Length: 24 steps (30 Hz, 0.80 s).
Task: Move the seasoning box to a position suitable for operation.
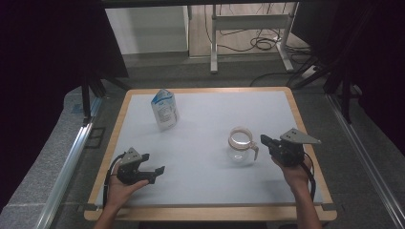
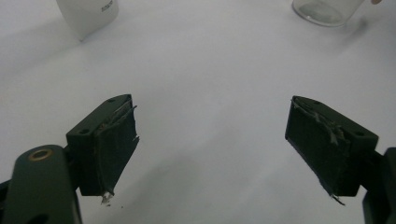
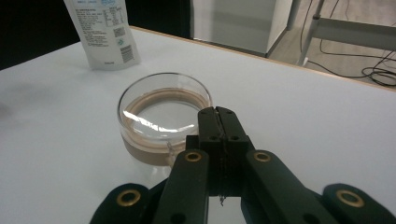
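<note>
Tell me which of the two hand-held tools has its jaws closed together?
The right tool, beside the glass jug: its two black jaws meet with no gap. The left tool has its jaws spread wide apart over bare table.

One glass carafe (image 1: 241, 144), one white pouch (image 1: 164, 109), two hand-held grippers — left hand-held gripper (image 1: 155, 172), right hand-held gripper (image 1: 264, 140)

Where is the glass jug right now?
In the high view the glass jug stands on the white table, right of the middle, just left of the right gripper. The milk pouch stands farther back to its left.
</note>
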{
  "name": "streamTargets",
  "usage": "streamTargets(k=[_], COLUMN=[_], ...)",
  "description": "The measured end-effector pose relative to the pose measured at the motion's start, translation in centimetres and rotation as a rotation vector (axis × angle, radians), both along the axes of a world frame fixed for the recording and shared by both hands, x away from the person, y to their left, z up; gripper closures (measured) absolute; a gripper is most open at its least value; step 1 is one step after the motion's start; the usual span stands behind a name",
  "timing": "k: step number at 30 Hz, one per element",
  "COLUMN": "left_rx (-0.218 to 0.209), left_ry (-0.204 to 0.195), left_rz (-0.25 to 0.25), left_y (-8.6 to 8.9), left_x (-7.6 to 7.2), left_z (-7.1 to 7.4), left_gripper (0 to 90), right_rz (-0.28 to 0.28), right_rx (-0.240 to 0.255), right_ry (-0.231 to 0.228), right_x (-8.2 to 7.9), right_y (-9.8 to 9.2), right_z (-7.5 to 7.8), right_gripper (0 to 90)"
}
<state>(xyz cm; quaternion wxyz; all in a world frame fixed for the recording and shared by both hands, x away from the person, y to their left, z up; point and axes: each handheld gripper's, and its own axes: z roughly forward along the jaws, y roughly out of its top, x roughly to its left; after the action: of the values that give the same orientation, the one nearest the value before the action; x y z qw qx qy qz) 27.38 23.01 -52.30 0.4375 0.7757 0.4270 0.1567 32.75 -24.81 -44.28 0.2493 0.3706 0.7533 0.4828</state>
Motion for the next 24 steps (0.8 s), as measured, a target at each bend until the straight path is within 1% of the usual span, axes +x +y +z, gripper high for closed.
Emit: streamTargets(k=[2, 6, 8, 11, 13, 18, 22, 24], left_rx=[0.009, 0.006, 0.002, 0.012, 0.011, -0.005, -0.002, 0.001], left_ry=[0.01, 0.019, 0.021, 0.026, 0.027, 0.025, 0.027, 0.03], left_rz=[0.002, 0.001, -0.004, -0.007, -0.007, -0.003, -0.012, -0.018], left_y=[0.0, -0.3, -0.4, -0.6, -0.6, -0.2, -0.3, -0.5], left_x=[0.1, 0.2, 0.3, 0.3, 0.3, 0.2, 0.2, 0.2], left_z=[-0.2, -0.1, -0.1, -0.2, -0.2, 0.0, 0.0, -0.1], left_gripper=[17.1, 17.5, 17.5, 17.5, 17.5, 17.6, 17.6, 17.6], right_rz=[0.002, 0.023, 0.031, 0.034, 0.035, 0.034, 0.025, 0.022], right_rx=[-0.011, -0.021, -0.016, -0.014, -0.031, -0.043, -0.065, -0.067], right_ry=[0.002, 0.0, 0.006, 0.015, 0.016, 0.016, 0.02, 0.024], right_x=[0.4, 0.9, 1.2, 1.4, 1.4, 0.7, 0.4, 0.4], right_y=[0.4, 1.3, 1.6, 1.8, 2.0, 1.9, 1.9, 1.8], right_z=[-0.1, 0.0, 0.0, 0.0, -0.2, -0.1, -0.3, -0.5], right_gripper=[90.0, 90.0, 90.0, 90.0, 90.0, 90.0, 90.0, 90.0])
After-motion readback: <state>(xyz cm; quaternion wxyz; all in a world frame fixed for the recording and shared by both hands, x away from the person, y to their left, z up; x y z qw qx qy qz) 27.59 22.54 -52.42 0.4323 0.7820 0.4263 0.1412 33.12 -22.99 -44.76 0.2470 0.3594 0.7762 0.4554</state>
